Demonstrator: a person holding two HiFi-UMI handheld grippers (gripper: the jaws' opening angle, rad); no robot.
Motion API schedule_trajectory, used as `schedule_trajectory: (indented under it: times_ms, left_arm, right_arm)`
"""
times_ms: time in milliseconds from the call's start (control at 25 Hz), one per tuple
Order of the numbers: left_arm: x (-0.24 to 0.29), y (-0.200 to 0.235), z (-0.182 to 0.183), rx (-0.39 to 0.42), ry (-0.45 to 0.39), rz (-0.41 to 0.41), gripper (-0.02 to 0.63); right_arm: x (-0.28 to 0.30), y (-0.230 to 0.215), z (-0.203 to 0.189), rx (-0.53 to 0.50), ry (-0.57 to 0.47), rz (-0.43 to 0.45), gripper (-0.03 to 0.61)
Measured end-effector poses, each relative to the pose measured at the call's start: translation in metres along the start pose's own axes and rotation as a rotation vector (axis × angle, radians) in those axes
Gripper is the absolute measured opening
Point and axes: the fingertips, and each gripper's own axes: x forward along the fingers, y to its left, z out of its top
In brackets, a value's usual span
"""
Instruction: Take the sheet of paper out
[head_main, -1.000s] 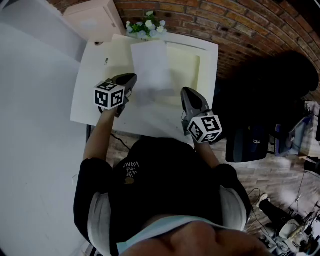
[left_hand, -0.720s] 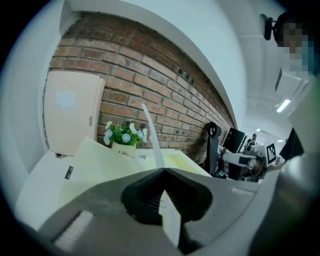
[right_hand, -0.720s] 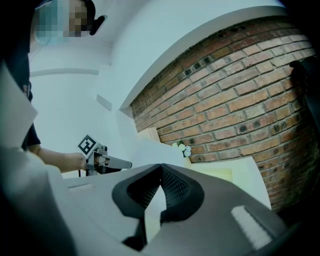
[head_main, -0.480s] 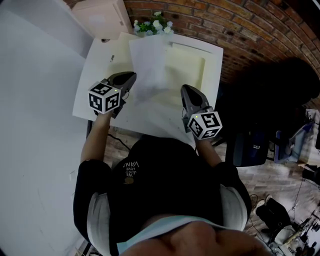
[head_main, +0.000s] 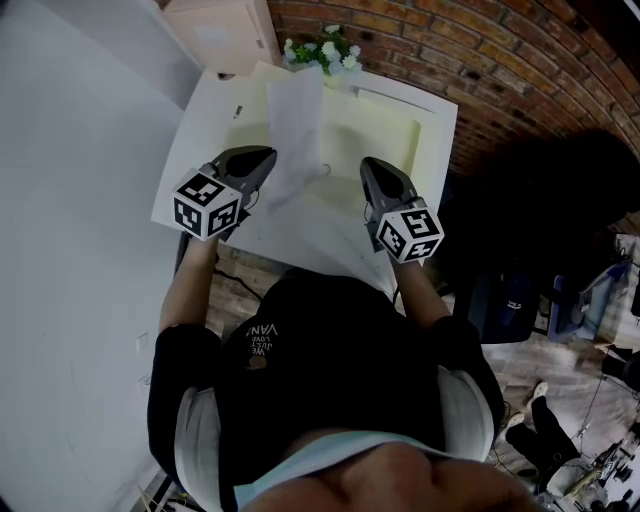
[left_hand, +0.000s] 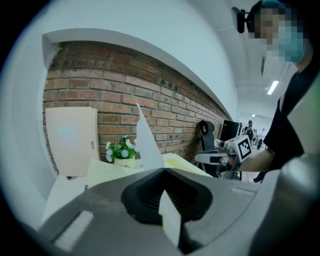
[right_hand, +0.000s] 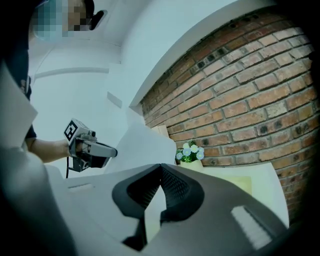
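Note:
A white sheet of paper stands lifted on edge over a pale yellow folder on the white table. My left gripper is shut on the sheet's lower left edge; a strip of paper shows between its jaws, and the sheet rises ahead of them. My right gripper sits to the right of the sheet, over the folder. It is shut on a thin pale edge, apparently the folder's. The sheet and the left gripper show to its left.
A small pot of white flowers stands at the table's far edge against a brick wall. A cream box sits at the far left corner. A dark office chair is off to the right.
My left gripper has risen with the sheet, which now stands steeper and narrower above the folder. My right gripper has shifted slightly across the table.

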Motion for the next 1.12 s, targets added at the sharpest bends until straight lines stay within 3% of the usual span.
schedule_trajectory:
  times_ms: [440, 960, 1120]
  left_arm:
    - [-0.025, -0.041, 0.027, 0.039, -0.071, -0.07, 0.002]
    - [-0.047, -0.088, 0.058, 0.093, -0.145, -0.13, 0.002]
    - [-0.055, -0.099, 0.065, 0.09, -0.174, -0.148, 0.002]
  right_arm:
    - [0.015, -0.01, -0.008, -0.022, 0.032, 0.033, 0.0]
    - [0.025, -0.01, 0.001, -0.002, -0.01, 0.127, 0.002]
    - [0.026, -0.009, 0.006, 0.011, -0.026, 0.16, 0.028]
